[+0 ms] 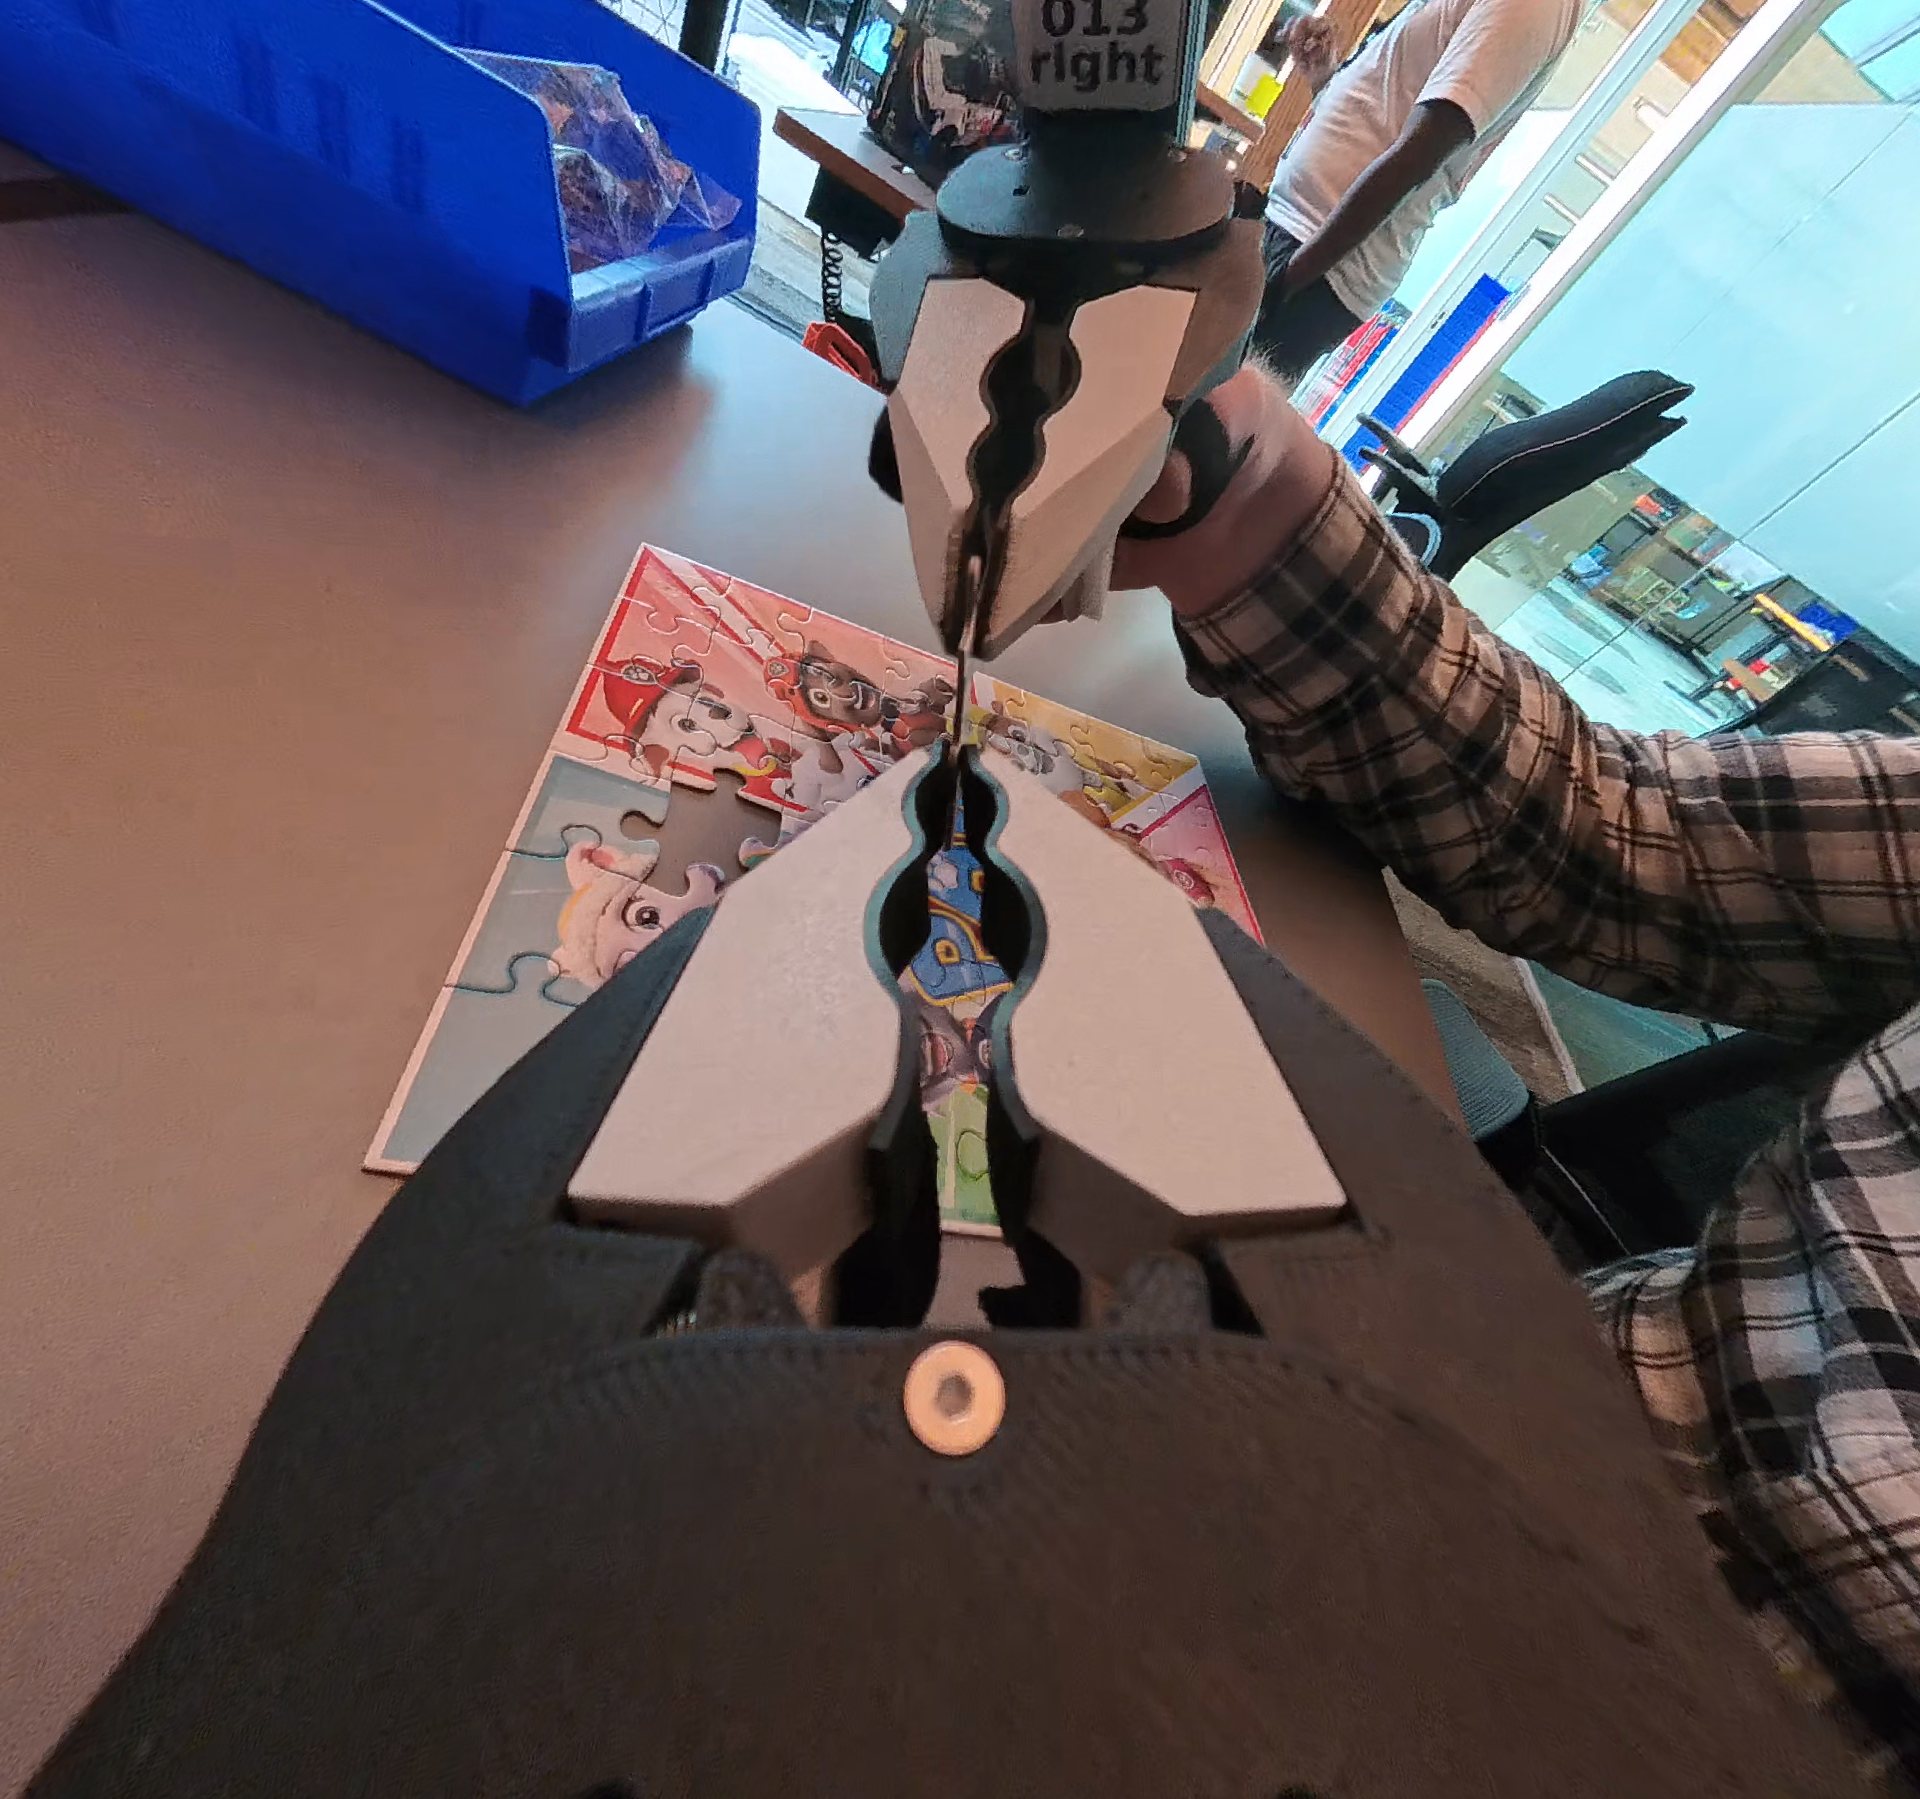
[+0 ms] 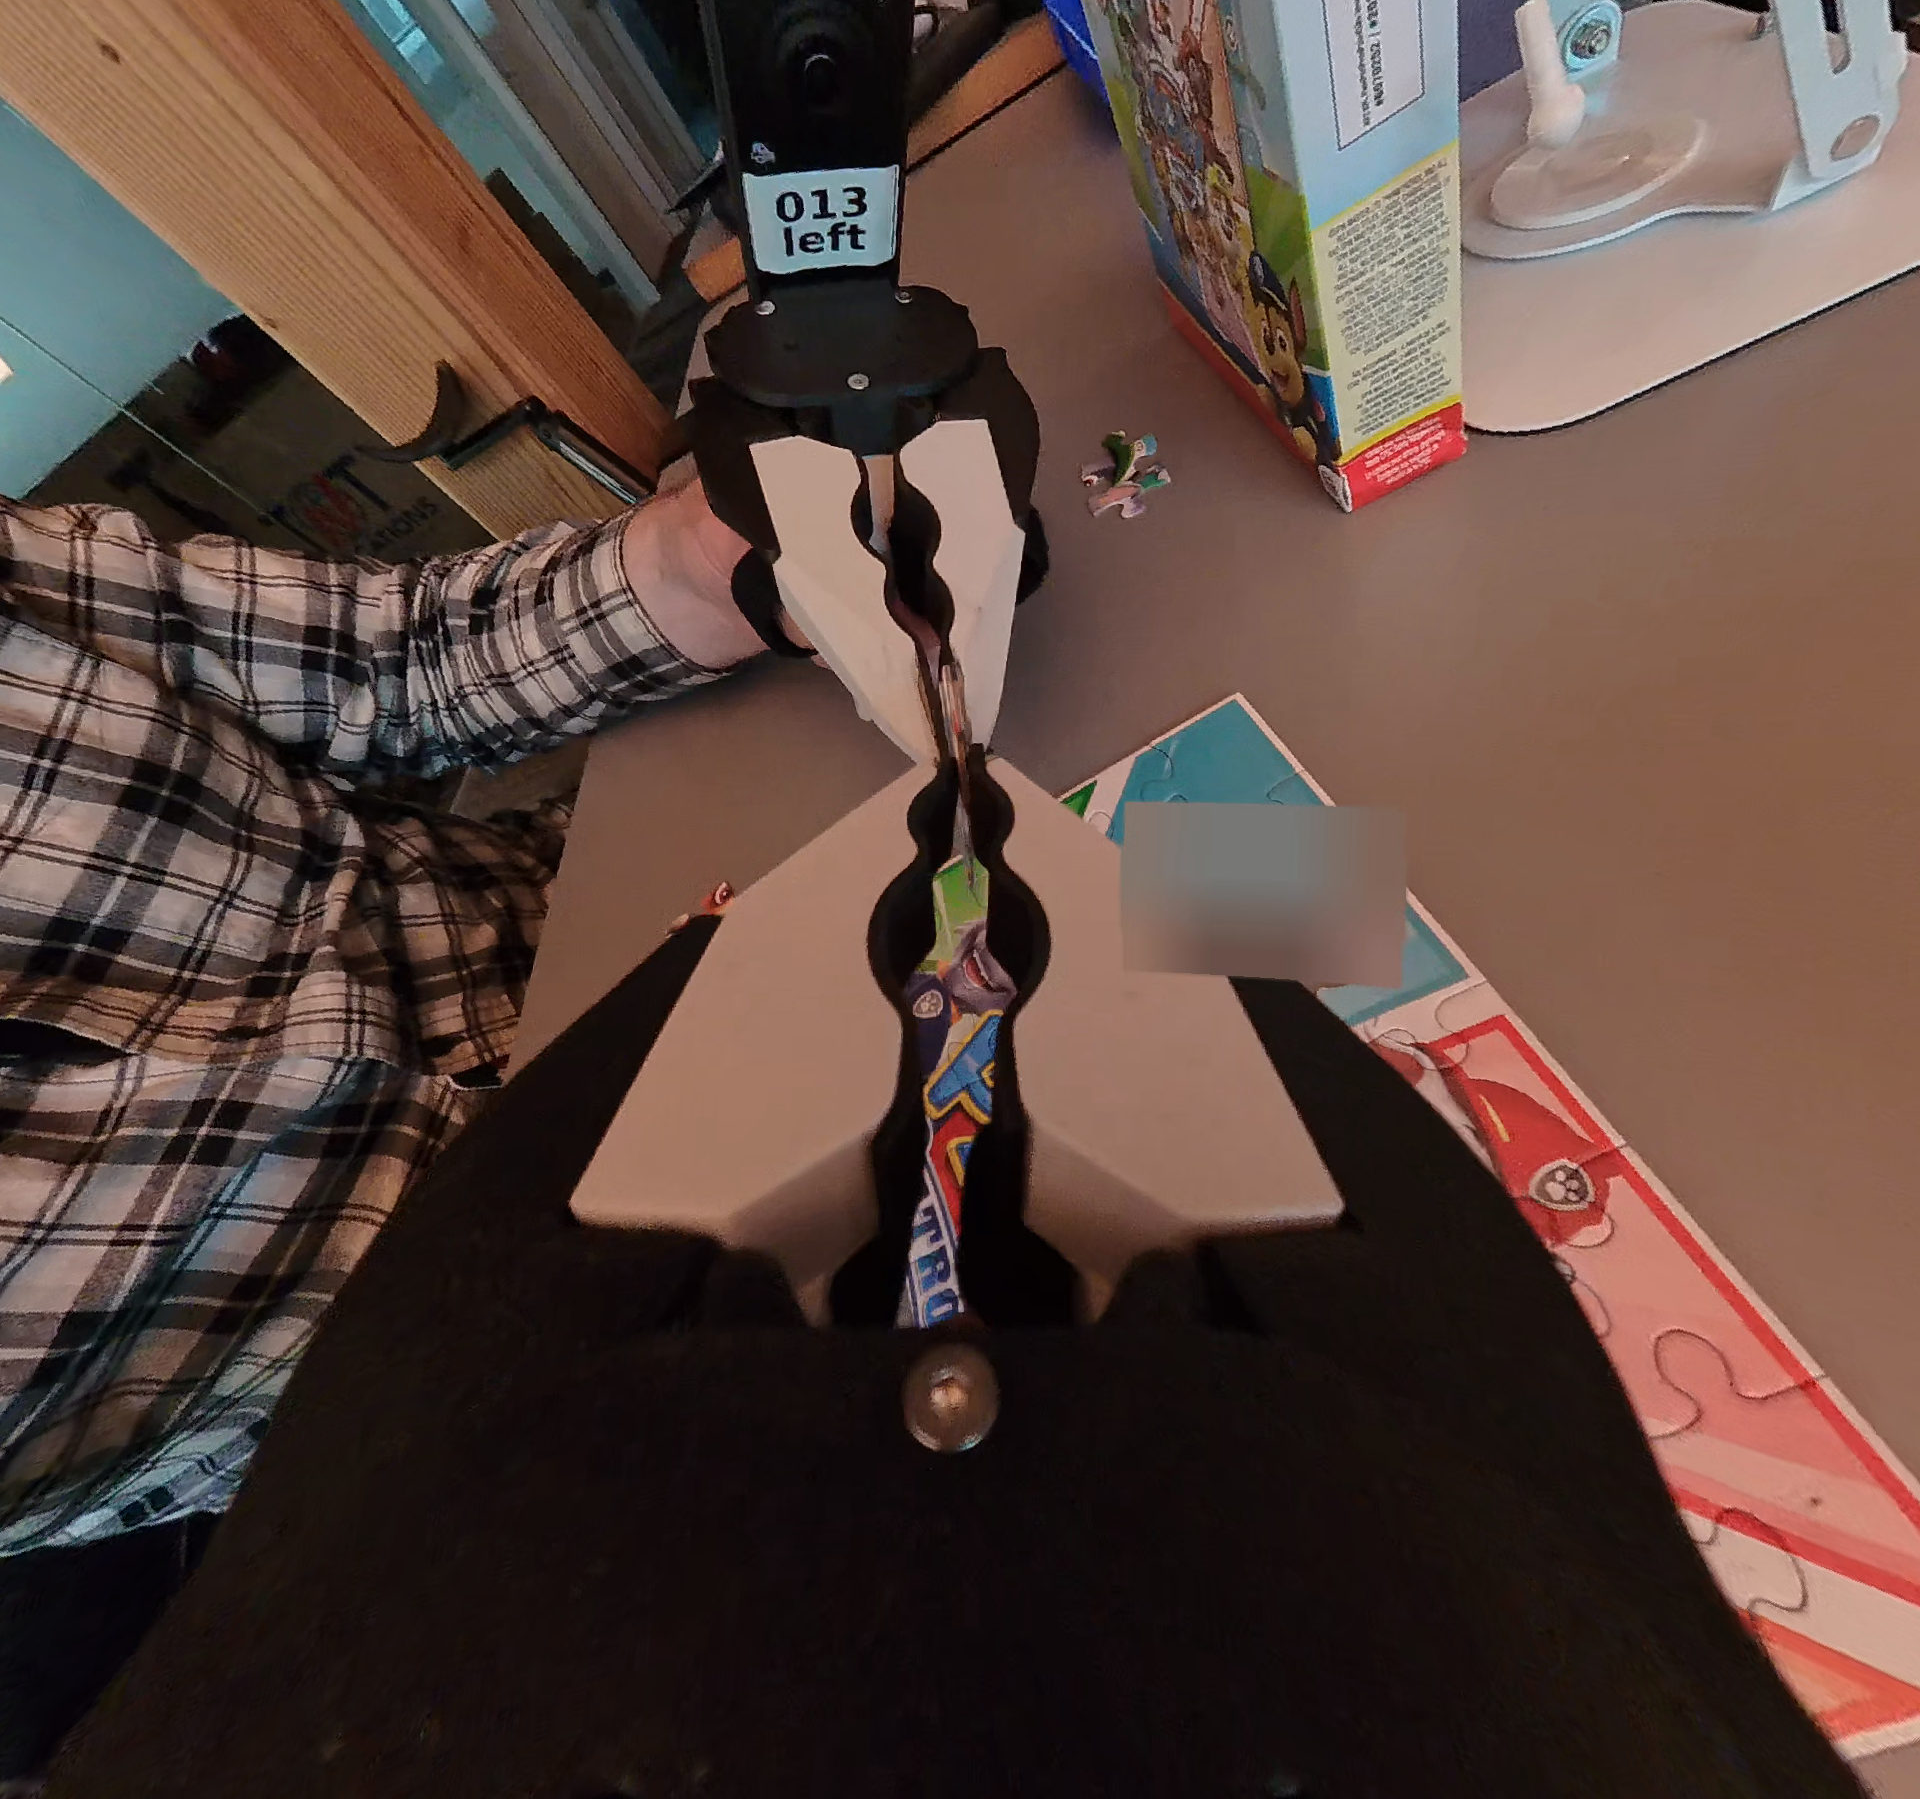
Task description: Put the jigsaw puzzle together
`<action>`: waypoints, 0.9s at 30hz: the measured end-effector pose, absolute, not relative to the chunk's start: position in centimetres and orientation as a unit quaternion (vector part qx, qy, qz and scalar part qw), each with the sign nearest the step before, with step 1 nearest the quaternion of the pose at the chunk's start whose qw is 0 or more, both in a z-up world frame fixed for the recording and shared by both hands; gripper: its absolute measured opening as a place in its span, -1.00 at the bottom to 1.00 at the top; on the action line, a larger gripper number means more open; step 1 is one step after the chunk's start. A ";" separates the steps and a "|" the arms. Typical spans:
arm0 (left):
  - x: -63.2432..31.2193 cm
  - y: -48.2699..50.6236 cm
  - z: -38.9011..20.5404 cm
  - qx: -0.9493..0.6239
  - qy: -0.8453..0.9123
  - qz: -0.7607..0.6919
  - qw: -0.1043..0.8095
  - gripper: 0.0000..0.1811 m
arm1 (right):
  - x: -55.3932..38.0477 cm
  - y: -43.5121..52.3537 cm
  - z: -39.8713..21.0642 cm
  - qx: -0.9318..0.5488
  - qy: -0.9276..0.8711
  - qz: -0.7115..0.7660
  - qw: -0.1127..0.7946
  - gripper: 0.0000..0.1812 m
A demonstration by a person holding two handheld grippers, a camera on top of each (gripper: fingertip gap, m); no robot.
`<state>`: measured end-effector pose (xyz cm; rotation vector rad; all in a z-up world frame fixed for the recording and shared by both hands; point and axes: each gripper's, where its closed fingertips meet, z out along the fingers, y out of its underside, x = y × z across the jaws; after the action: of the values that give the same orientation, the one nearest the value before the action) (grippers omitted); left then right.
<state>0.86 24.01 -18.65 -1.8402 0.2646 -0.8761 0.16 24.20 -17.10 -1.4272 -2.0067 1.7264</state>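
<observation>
The nearly whole cartoon jigsaw puzzle [image 1: 665, 710] lies flat on the brown table, with one piece-shaped gap [image 1: 717, 824] left of its middle. It also shows in the right wrist view [image 2: 1662, 1334]. My left gripper [image 1: 951, 757] and right gripper [image 1: 971, 643] meet tip to tip above the puzzle's middle. A single puzzle piece [image 1: 966, 700] stands edge-on between them, and both grippers are shut on it. In the right wrist view the same piece [image 2: 950, 700] runs from the left gripper [image 2: 951, 741] into my right gripper [image 2: 961, 778].
A blue bin [image 1: 364, 118] with a plastic bag sits at the table's far left. The puzzle box [image 2: 1288, 191] stands upright beside a white stand base [image 2: 1662, 139]. Loose pieces [image 2: 1124, 476] lie near the box. A person [image 1: 1423, 87] stands beyond the table. Left and right tips are no more than a few centimetres apart.
</observation>
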 end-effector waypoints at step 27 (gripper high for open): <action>0.0 24.3 -19.7 -0.789 0.115 -0.366 0.479 -0.92 | 1.4 25.7 -18.3 -0.502 -0.641 0.576 0.068 -1.00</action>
<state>-0.05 24.32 -19.68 -1.9266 0.2810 -0.8937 1.42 25.70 -18.28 -1.5117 -1.9326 1.7360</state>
